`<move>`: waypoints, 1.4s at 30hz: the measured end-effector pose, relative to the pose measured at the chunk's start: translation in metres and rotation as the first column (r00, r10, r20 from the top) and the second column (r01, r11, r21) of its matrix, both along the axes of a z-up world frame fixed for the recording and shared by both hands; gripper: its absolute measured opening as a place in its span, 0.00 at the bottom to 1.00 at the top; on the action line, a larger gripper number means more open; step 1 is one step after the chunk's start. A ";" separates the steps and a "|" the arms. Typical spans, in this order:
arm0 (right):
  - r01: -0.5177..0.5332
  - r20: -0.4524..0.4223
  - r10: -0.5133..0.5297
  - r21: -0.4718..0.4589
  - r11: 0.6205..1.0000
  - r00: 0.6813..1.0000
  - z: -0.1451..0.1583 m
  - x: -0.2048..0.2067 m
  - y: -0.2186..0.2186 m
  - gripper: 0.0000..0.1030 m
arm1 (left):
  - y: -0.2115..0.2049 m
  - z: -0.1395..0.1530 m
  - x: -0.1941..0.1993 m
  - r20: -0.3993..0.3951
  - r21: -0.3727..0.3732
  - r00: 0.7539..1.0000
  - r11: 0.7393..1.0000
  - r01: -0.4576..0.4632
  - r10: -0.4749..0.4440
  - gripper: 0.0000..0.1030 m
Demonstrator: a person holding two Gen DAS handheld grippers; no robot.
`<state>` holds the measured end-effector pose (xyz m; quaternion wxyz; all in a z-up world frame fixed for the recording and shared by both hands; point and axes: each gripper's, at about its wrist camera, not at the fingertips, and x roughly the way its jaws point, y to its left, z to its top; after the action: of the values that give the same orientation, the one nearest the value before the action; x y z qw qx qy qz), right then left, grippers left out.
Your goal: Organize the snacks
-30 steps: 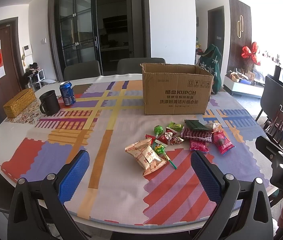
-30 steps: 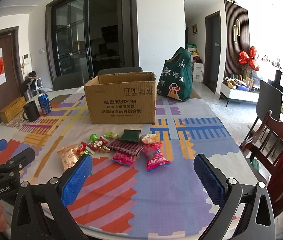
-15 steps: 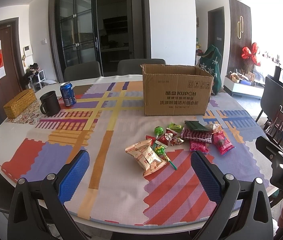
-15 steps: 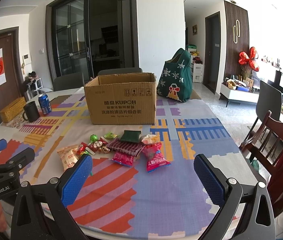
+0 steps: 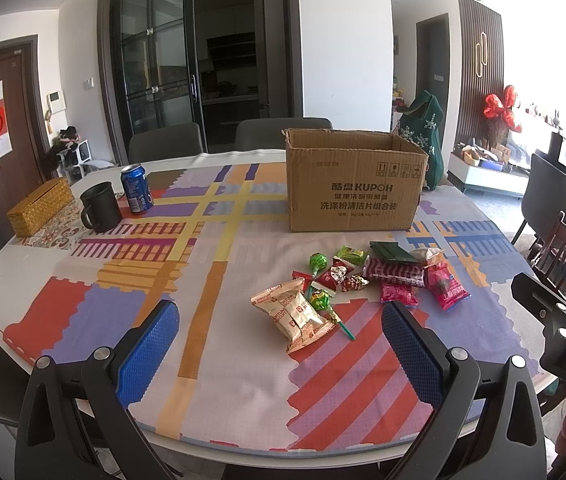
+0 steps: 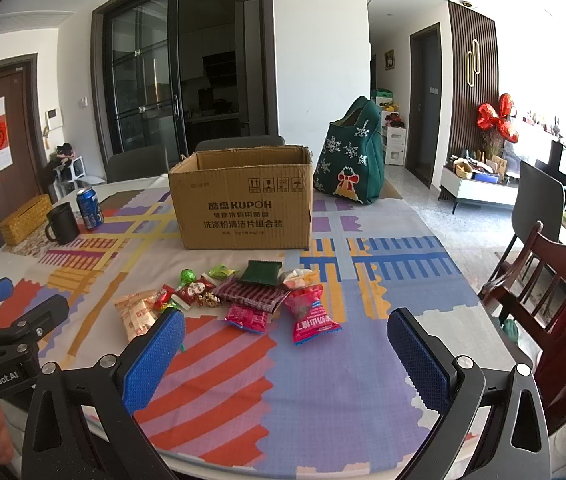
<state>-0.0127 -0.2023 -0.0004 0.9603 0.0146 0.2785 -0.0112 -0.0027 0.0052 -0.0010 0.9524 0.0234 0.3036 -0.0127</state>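
Wrapped snacks (image 5: 357, 284) lie clustered before open cardboard box (image 5: 353, 184).

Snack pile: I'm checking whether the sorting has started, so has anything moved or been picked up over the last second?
Nothing visibly changed. The snack pile lies as before in front of the cardboard box, and the left gripper and right gripper remain open and empty above the near table edge.

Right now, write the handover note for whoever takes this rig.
Left hand-held gripper: open, empty, above the near table edge.
Right hand-held gripper: open, empty, also at the near edge.
Snacks: all loose in a cluster on the tablecloth, from the beige biscuit pack to the pink packet, in front of the open cardboard box.
Done: nothing visibly sorted.
Left: every snack.
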 end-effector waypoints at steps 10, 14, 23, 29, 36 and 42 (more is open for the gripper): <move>0.000 0.000 0.000 0.000 1.000 1.000 0.000 0.001 0.000 0.99 | 0.001 0.000 0.000 -0.001 -0.001 1.000 1.000 -0.001 0.001 1.00; 0.000 0.000 0.000 -0.001 1.000 1.000 0.000 0.001 0.000 0.99 | 0.002 0.001 0.000 -0.001 -0.002 1.000 1.000 -0.002 0.002 1.00; -0.018 -0.015 0.018 -0.004 1.000 1.000 0.003 0.005 0.005 0.99 | 0.007 -0.003 0.007 -0.020 -0.007 1.000 1.000 -0.020 0.020 1.00; -0.094 -0.036 0.093 -0.019 0.995 0.995 -0.004 0.020 0.017 0.99 | 0.014 -0.008 0.019 -0.044 -0.018 0.998 0.999 -0.045 0.044 1.00; -0.215 -0.069 0.211 -0.059 0.975 0.975 -0.011 0.048 0.036 0.97 | 0.020 -0.016 0.037 -0.077 -0.035 0.996 0.998 -0.044 0.041 0.95; -0.302 -0.116 0.298 -0.010 0.953 0.947 -0.024 0.080 0.047 0.85 | 0.025 -0.033 0.066 -0.160 -0.089 0.987 0.996 -0.015 0.001 0.83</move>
<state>0.0675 -0.1550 -0.0247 0.9335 -0.0421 0.3313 0.1302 0.0628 0.0300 -0.0338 0.9251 -0.0220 0.3783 -0.0245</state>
